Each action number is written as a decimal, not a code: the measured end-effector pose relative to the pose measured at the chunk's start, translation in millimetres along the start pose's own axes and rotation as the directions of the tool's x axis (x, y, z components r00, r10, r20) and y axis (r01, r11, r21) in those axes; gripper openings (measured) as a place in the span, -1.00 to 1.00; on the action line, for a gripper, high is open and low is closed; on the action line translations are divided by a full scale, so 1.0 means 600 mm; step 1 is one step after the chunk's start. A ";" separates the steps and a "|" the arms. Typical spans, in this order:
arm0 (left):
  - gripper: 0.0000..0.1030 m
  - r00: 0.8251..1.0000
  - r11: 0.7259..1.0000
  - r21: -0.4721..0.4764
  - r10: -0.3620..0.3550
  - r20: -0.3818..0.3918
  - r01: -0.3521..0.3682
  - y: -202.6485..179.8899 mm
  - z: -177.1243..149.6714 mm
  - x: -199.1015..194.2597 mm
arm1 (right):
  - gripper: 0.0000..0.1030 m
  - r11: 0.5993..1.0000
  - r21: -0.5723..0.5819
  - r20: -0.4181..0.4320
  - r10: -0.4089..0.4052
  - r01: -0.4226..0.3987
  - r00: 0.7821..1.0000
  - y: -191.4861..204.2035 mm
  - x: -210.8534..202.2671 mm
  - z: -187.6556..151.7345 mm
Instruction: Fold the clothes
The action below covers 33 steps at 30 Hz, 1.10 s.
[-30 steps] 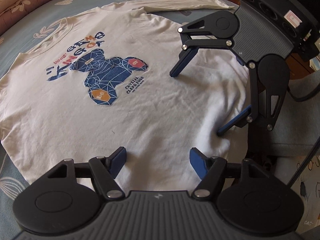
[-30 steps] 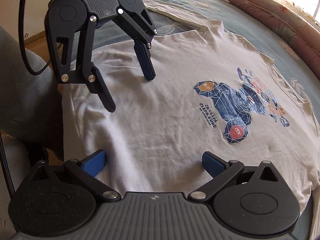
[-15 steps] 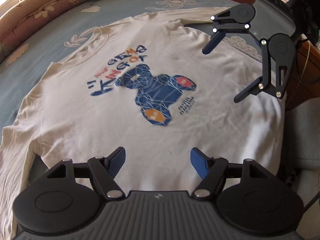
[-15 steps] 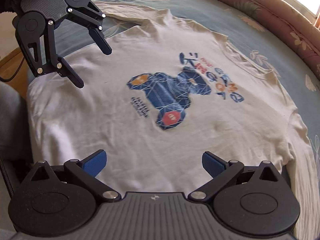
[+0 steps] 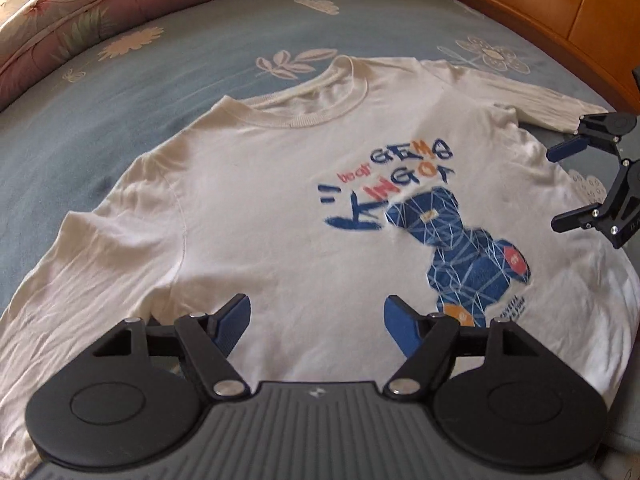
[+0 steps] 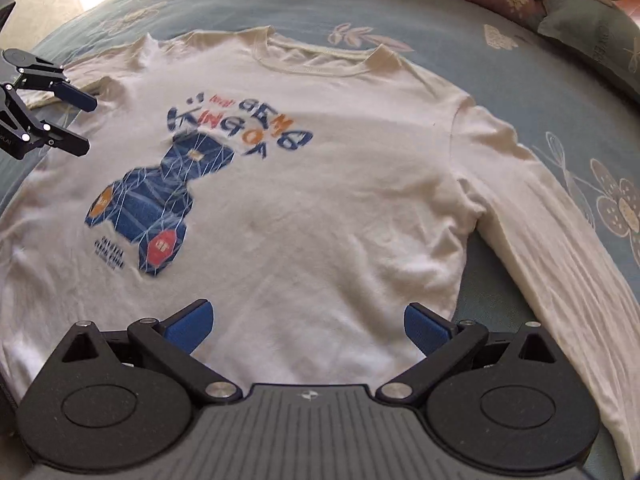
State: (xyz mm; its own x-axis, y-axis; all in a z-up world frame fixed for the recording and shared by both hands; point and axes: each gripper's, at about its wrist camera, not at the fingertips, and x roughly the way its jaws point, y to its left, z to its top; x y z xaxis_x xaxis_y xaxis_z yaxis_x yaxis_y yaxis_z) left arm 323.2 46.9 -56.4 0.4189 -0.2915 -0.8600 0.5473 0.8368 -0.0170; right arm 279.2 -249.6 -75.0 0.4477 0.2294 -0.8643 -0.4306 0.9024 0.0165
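A white long-sleeved shirt [image 5: 280, 216] with a blue bear print lies flat, front up, on the bed; it also shows in the right wrist view [image 6: 340, 208]. My left gripper [image 5: 316, 320] is open and empty, over the shirt's lower left part near the hem. My right gripper [image 6: 306, 322] is open and empty, over the lower right part near the hem. Each gripper appears in the other's view, the right one [image 5: 560, 188] over the shirt's right edge, the left one [image 6: 86, 124] over the left edge. Both sleeves lie spread out to the sides.
The bed has a blue floral sheet [image 5: 120, 92]. A folded pink quilt [image 5: 80, 12] lies along the far side. A wooden bed frame [image 5: 560, 8] runs at the right. A green pillow [image 6: 592, 28] sits at the far right corner.
Both grippers have moved apart from the middle of the hem, the left one leftward and the right one rightward. Both stay open. The shirt has not moved.
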 end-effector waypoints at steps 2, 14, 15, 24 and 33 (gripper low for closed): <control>0.45 0.999 0.999 -0.046 0.028 0.014 -0.028 0.013 0.024 0.030 | 1.00 0.999 0.031 0.040 -0.028 0.027 0.999 -0.003 0.021 0.039; 0.42 0.984 0.891 -0.445 0.146 0.103 -0.086 0.125 0.074 0.044 | 1.00 0.988 0.118 0.064 -0.108 0.100 0.992 -0.032 0.118 0.126; 0.42 0.983 0.889 -0.451 0.142 0.114 -0.076 0.130 0.089 0.053 | 1.00 0.987 0.123 0.064 -0.113 0.104 0.992 -0.031 0.118 0.126; 0.48 0.985 0.858 -0.503 0.161 0.063 -0.109 0.165 0.150 0.160 | 1.00 0.981 0.150 0.072 -0.137 0.125 0.988 -0.024 0.119 0.121; 0.56 0.982 0.853 -0.508 0.177 0.058 -0.124 0.158 0.144 0.130 | 1.00 0.978 0.164 0.081 -0.141 0.126 0.987 -0.024 0.114 0.119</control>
State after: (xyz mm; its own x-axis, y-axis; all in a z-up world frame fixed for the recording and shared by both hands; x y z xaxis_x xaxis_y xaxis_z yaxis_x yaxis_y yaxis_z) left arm 470.4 63.2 -81.1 0.5507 -0.1649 -0.8182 0.0467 0.9848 -0.1671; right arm 371.8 -220.6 -98.4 0.5659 0.1288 -0.8144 -0.2359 0.9717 -0.0102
